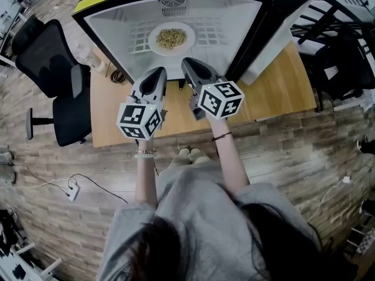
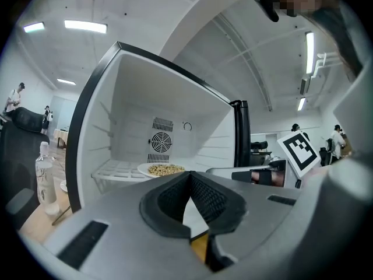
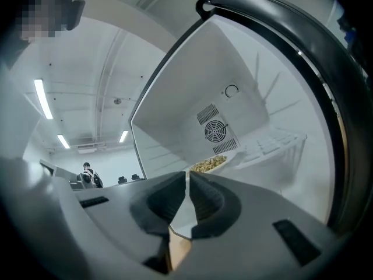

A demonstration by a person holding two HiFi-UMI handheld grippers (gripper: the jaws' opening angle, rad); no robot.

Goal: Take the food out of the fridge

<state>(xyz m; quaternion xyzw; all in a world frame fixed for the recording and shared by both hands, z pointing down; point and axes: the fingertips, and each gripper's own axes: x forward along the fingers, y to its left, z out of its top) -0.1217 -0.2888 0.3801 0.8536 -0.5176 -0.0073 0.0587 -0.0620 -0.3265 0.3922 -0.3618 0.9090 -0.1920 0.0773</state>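
Observation:
A white plate (image 1: 171,38) of beige food (image 1: 171,37) sits on the wire shelf inside the open white fridge (image 1: 117,34). My left gripper (image 1: 157,70) and right gripper (image 1: 188,61) hover side by side just in front of the fridge opening, both pointing at the plate and short of it. Both are shut with nothing between the jaws. In the left gripper view the closed tips of the left gripper (image 2: 189,177) sit below the plate (image 2: 163,170), with the right gripper's marker cube (image 2: 300,150) beside them. The right gripper view is tilted: the right gripper (image 3: 187,177) lies just under the food (image 3: 211,164).
The fridge stands on a wooden table (image 1: 275,92), its black-edged door (image 1: 275,22) swung open at the right. A clear bottle (image 2: 44,177) stands left of the fridge. A black office chair (image 1: 53,81) is at the left, a black rack (image 1: 340,40) at the right.

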